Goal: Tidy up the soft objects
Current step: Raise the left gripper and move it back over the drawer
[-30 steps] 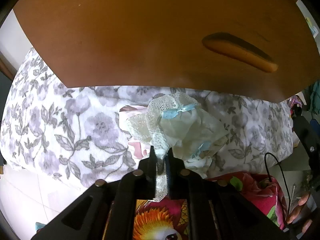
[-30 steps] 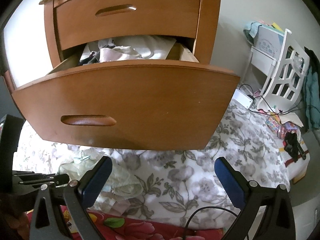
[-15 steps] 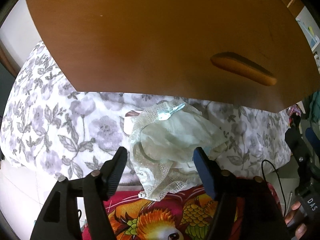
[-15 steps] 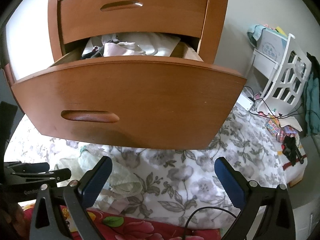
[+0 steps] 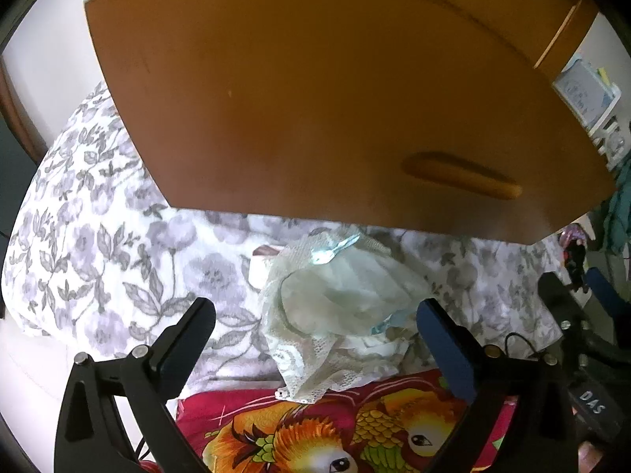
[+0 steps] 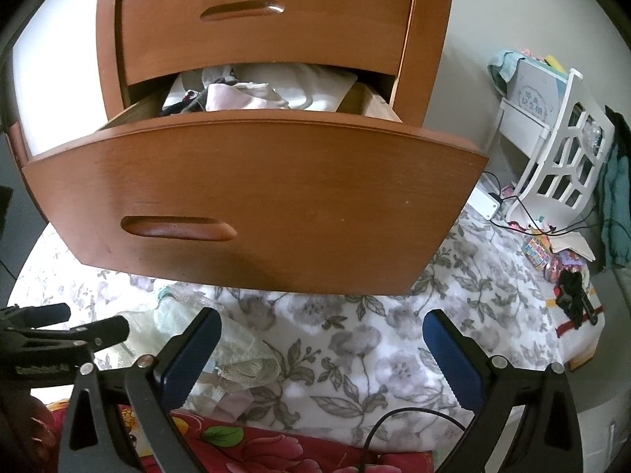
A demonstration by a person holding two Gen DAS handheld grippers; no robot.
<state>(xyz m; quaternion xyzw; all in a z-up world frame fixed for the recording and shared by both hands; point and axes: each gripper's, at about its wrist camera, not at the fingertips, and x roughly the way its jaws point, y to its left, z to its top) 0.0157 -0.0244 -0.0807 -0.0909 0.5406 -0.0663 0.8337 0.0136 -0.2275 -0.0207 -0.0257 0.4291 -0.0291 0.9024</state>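
While open: two tools (image 5: 315, 331), two drawers (image 6: 256, 205).

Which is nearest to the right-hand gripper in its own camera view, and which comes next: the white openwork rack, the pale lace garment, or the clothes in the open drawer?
From the right gripper:
1. Pale lace garment, on the flowered bedcover by its left finger.
2. Clothes in the open drawer, above and behind the drawer front.
3. White openwork rack, far right by the wall.

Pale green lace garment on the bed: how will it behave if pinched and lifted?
The lace garment lies crumpled in soft folds on the floral bedspread, so it is probably floppy and will drape. Its thin, see-through fabric suggests it is light. The open lace trim may snag on a finger.
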